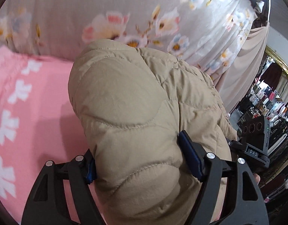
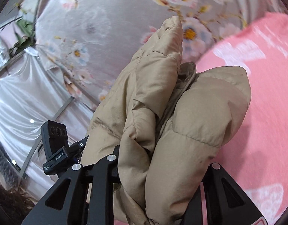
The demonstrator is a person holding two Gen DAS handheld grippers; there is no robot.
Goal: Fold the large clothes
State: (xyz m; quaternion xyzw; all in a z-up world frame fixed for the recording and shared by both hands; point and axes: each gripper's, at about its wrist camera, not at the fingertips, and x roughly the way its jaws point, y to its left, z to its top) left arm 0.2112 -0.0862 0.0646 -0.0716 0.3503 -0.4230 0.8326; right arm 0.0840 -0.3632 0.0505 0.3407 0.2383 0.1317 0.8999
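Tan quilted padding fills the middle of both views: one puffer jacket (image 1: 136,112), bunched and lifted above a pink blanket (image 1: 31,112) printed with white shapes. In the left wrist view it shows as a single smooth bulge with curved stitch lines, and the left gripper (image 1: 142,161) has its jaws fairly wide, both blue pads (image 1: 190,157) pressing into the padding from either side. The right wrist view shows what the other hides: the jacket (image 2: 162,112) gathered into two thick folds with a dark crease between them, one fold rising to a narrow tip. The right gripper (image 2: 162,165) has its jaws closer together, the folds squeezed between the two black arms; its pads are buried in the fabric.

Each view catches the other hand's rig: a black camera block (image 1: 256,131) with three round lenses at the right edge of the left view, and the like block (image 2: 54,136) at the left of the right view.

Behind the jacket hangs a grey curtain with pale flowers (image 1: 125,18). Only the left view shows a crowded room (image 1: 271,103) beyond it; only the right view shows pale satin drapery (image 2: 22,103)
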